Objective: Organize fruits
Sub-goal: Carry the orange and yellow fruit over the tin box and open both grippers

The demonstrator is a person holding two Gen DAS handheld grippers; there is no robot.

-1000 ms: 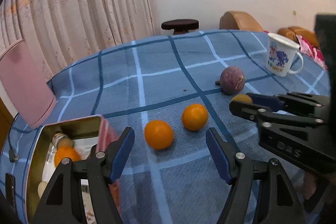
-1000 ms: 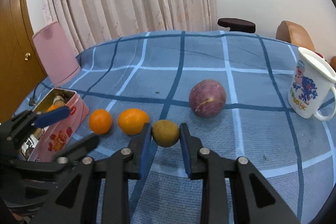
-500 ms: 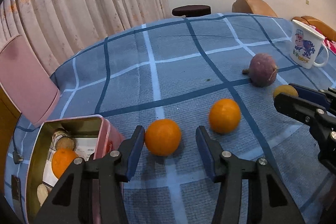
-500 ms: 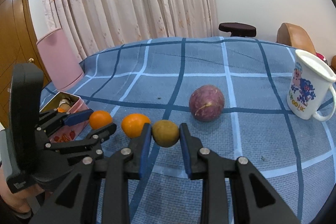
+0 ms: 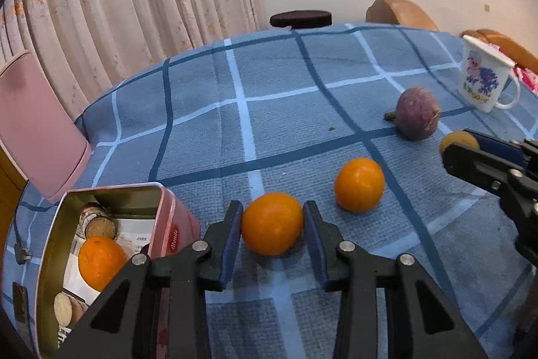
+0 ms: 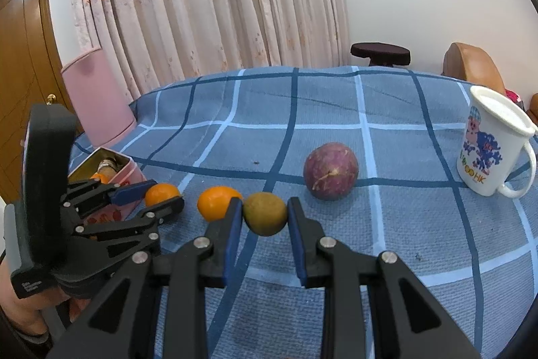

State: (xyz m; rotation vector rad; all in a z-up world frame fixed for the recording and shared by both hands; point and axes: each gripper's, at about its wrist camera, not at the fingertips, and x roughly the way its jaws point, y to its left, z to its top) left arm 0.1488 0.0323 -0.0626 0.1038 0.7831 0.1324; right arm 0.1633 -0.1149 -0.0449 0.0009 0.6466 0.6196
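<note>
The near-round orange [image 5: 271, 227], with no clear long axis, sits on the blue checked cloth [image 5: 201, 137] beside the pink tin [image 5: 175, 221], clamped between the just-closed left gripper [image 5: 271, 232], while the right gripper [image 6: 265, 214] is clamped on the small greenish-brown fruit [image 6: 265, 213]

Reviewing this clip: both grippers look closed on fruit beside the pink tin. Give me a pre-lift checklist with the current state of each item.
1. Left gripper, jaws just closed, pads against the near orange: ok.
2. Right gripper shut on the greenish-brown fruit: ok.
3. Tin open, with room beside the orange inside: ok.
4. Second orange apart from the left jaws: ok.
5. Purple fruit and mug apart from the right gripper: ok.
6. Grip firmness: cannot tell.
</note>
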